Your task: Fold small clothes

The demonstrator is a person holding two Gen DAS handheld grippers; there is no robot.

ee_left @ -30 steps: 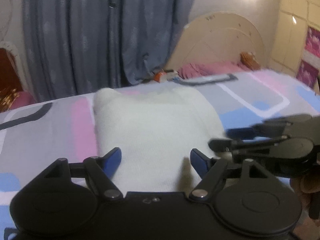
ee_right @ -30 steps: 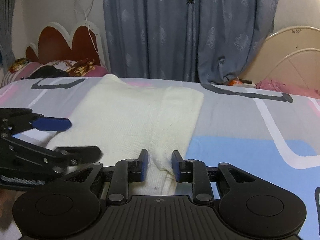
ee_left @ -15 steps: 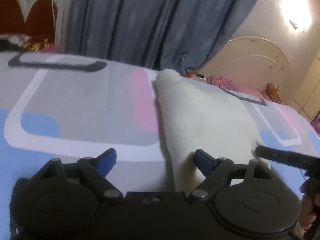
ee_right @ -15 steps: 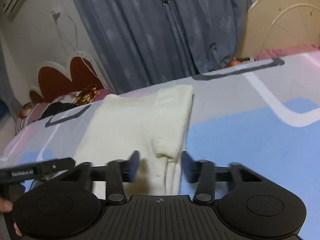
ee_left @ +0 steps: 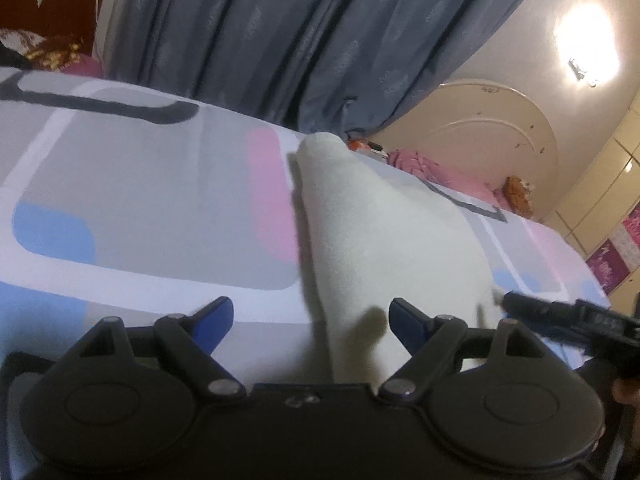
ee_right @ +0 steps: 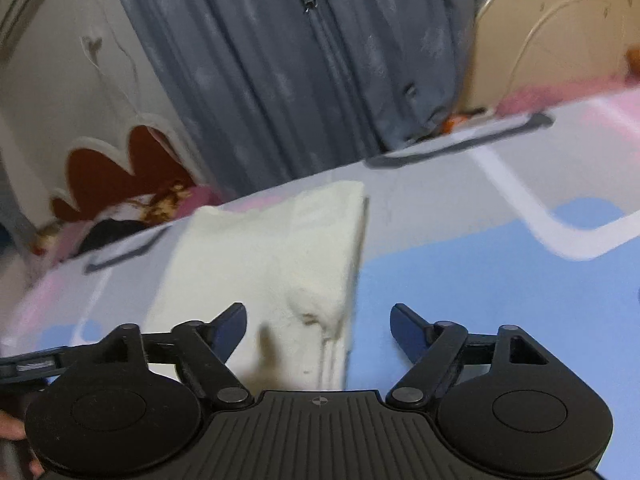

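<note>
My left gripper (ee_left: 311,315) hangs with its jaws spread wide and gripping nothing; its left blue pad (ee_left: 212,314) sits over the patterned bedsheet (ee_left: 152,216) and the right one over the near end of the cream folded garment (ee_left: 384,240). That garment lies flat on the bed, running away from me toward the grey-blue curtain (ee_left: 304,36). My right gripper (ee_right: 318,322) is just opening its jaws, pads clear of the fabric: the garment's near right corner (ee_right: 320,320), layered edges showing, lies loose between them, with blue sheet under my right finger (ee_right: 408,326).
</note>
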